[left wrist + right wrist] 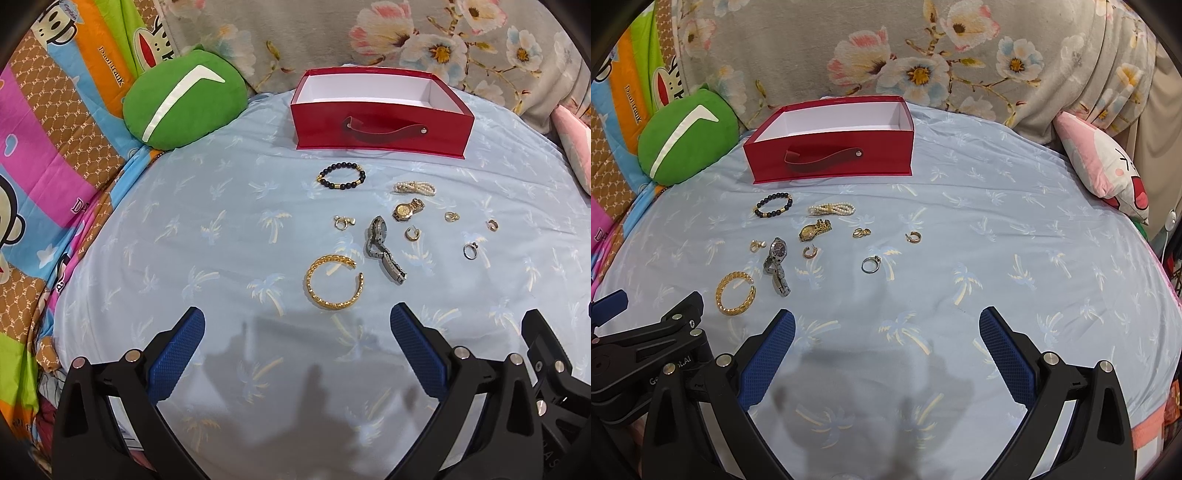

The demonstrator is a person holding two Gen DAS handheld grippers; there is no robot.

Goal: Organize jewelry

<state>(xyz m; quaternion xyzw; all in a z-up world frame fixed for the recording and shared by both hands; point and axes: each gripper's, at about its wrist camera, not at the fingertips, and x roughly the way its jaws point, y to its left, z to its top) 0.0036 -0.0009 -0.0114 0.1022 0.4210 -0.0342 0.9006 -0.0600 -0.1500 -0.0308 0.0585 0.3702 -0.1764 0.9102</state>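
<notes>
Both open grippers hover short of the gold bangle [334, 282].

Bright overhead light, soft shadows near the lens, perhaps slight edge blur.

The left gripper [297, 325] hangs low with its blue-padded fingers [177, 354] spread wide and nothing between them. The right gripper [886, 325] sits just beside it, level with it, its fingers [1006, 356] equally wide apart and empty. Both point forward, seemingly tilted slightly downward. No hand or sleeve shows in either view.
</notes>
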